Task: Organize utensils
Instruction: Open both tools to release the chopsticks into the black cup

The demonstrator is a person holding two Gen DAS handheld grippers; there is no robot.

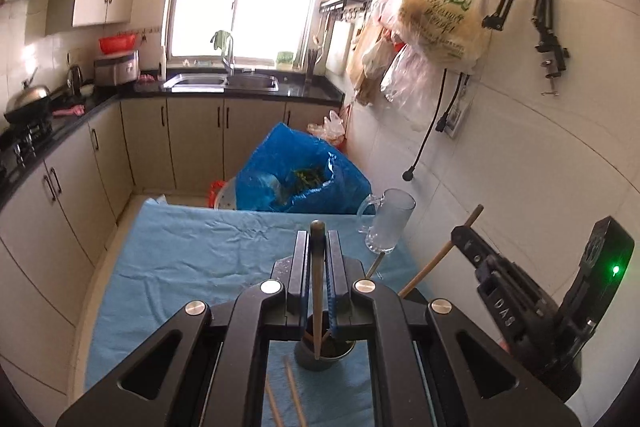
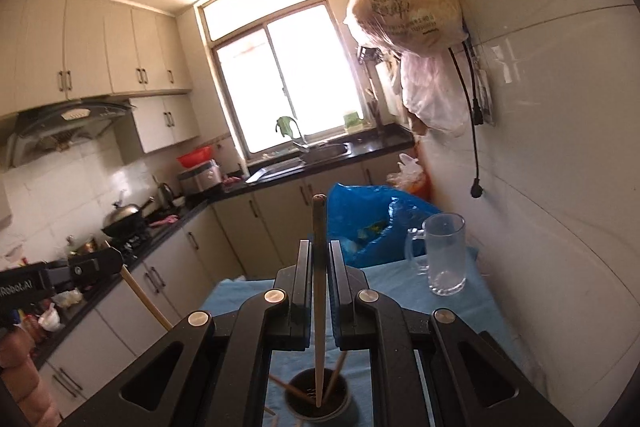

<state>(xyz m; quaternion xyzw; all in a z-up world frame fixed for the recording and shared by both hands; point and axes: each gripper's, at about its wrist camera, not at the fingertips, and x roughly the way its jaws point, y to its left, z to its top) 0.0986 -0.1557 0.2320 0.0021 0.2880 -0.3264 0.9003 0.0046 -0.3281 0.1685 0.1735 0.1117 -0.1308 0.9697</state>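
Observation:
My left gripper [image 1: 318,241] is shut on a wooden chopstick [image 1: 317,291] held upright, its lower end inside a dark cup [image 1: 325,351] on the blue cloth. My right gripper [image 2: 319,253] is shut on another chopstick [image 2: 319,299], its lower end in the same dark cup [image 2: 318,403], which holds two more chopsticks. The right gripper also shows in the left wrist view [image 1: 464,233], holding its chopstick [image 1: 440,253]. The left gripper shows at the left of the right wrist view [image 2: 114,263]. Two loose chopsticks [image 1: 294,393] lie on the cloth beside the cup.
A clear glass mug [image 1: 388,221] stands on the blue-covered table [image 1: 192,251] near the tiled wall, also in the right wrist view [image 2: 444,253]. A blue plastic bag [image 1: 296,171] sits beyond the table's far edge. Plastic bags [image 1: 440,15] hang on the wall. Counters run along the left.

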